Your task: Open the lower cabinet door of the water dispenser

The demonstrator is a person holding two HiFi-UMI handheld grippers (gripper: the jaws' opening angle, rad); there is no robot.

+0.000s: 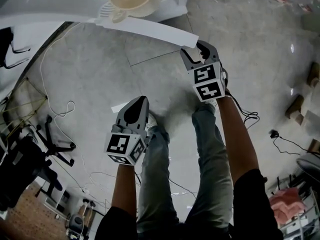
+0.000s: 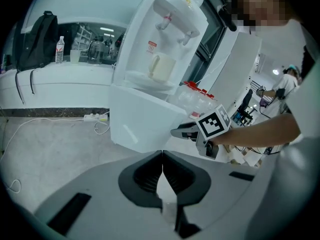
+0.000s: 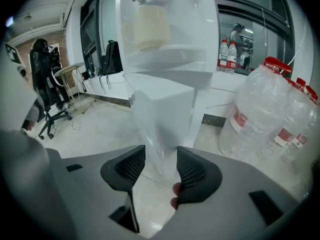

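Note:
The white water dispenser (image 2: 167,29) stands ahead with a cream cup (image 2: 161,68) on its drip tray. Its lower cabinet door (image 1: 150,29) is swung out and shows edge-on as a white strip in the head view. My right gripper (image 1: 196,49) is shut on the door's free edge; in the right gripper view the door (image 3: 162,119) fills the gap between both pads of the right gripper (image 3: 161,166). My left gripper (image 1: 140,101) hangs lower, apart from the door, over the floor. Its jaws are shut with nothing in them (image 2: 162,156). The left gripper view also shows the right gripper (image 2: 182,132) at the door (image 2: 145,119).
Several large water bottles (image 3: 270,109) stand on the floor right of the dispenser. Cables (image 1: 60,109) and a power strip (image 2: 95,117) lie on the floor at the left. An office chair (image 3: 42,84) stands further left. The person's legs (image 1: 155,174) are below the grippers.

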